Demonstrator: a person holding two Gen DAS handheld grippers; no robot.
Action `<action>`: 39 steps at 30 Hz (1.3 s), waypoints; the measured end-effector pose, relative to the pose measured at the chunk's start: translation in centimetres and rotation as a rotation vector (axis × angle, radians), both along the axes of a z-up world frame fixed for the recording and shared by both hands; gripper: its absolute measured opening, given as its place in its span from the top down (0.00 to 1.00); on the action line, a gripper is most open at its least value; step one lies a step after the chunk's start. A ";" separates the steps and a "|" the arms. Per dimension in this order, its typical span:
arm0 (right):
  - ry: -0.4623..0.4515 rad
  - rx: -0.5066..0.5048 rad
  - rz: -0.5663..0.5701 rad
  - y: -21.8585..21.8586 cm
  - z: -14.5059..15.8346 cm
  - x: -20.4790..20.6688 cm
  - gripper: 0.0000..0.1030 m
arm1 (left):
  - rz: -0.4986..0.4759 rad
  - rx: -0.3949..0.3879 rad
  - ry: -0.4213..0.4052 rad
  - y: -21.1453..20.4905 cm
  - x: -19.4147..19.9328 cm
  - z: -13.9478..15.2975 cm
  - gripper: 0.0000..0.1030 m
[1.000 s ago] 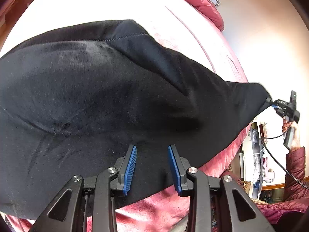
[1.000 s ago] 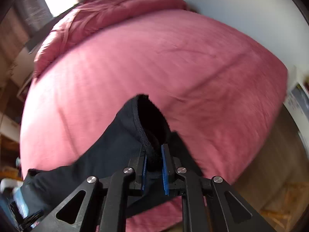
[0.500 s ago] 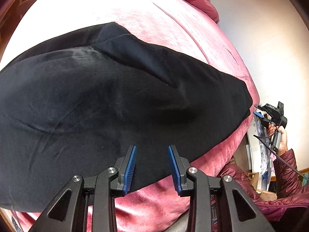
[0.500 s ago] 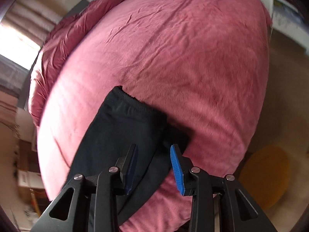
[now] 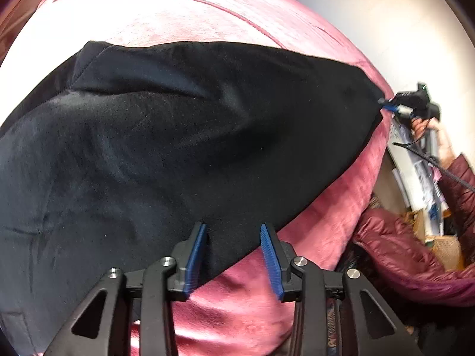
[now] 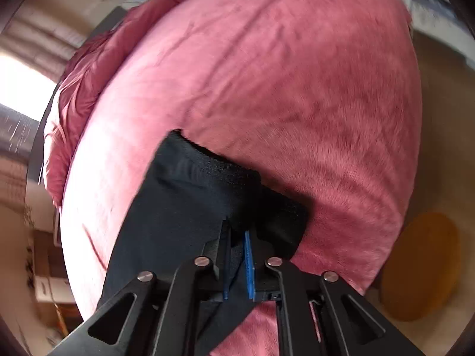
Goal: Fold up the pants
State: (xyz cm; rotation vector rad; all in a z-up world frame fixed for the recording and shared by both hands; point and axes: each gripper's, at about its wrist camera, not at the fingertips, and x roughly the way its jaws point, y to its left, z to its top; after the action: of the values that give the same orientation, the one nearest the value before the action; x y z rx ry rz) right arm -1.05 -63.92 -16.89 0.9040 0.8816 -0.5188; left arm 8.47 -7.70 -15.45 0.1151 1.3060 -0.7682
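**A:** What has changed since half a second ago?

**B:** The right gripper, which hung spread above the black pants, has now clamped onto their hem end. Seen from the left wrist, it pinches the far pointed corner of the fabric near the right edge of the bed.

**A:** Where are the pants?

**B:** Spread flat across the pink velvet bedspread, reaching close to the bed's near edge. A seam runs along the upper left of the fabric, and a soft ridge creases the middle.

**A:** And the left gripper?

**B:** The left gripper has its blue pads wide apart, holding nothing. It hovers over the near edge of the pants, one pad above the fabric, the other above bare bedspread.

**A:** Which step is this?

**B:** Likely the start of a fold, with one end grasped. Next, the left gripper probably needs to lower and close on the near edge, so both ends can be lifted together and carried across without dragging or bunching.
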 end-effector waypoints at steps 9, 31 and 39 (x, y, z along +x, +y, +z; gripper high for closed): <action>0.083 -0.070 0.031 0.3 0.6 -2.1 0.94 | 0.018 -0.005 0.002 1.4 -0.6 -0.7 0.90; -0.066 0.363 0.535 21.1 -2.0 -1.3 0.64 | 0.568 -0.219 0.123 16.9 -2.0 -0.6 0.70; -0.005 0.424 0.571 26.5 -5.0 0.6 0.64 | 0.916 -0.368 0.209 26.0 -4.3 -2.2 0.68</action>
State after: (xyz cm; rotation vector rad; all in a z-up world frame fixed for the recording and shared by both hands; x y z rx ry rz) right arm -0.46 -37.43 -21.87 0.9752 1.2128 0.1730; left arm 4.18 18.32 -17.69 -0.8275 1.2128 -0.2117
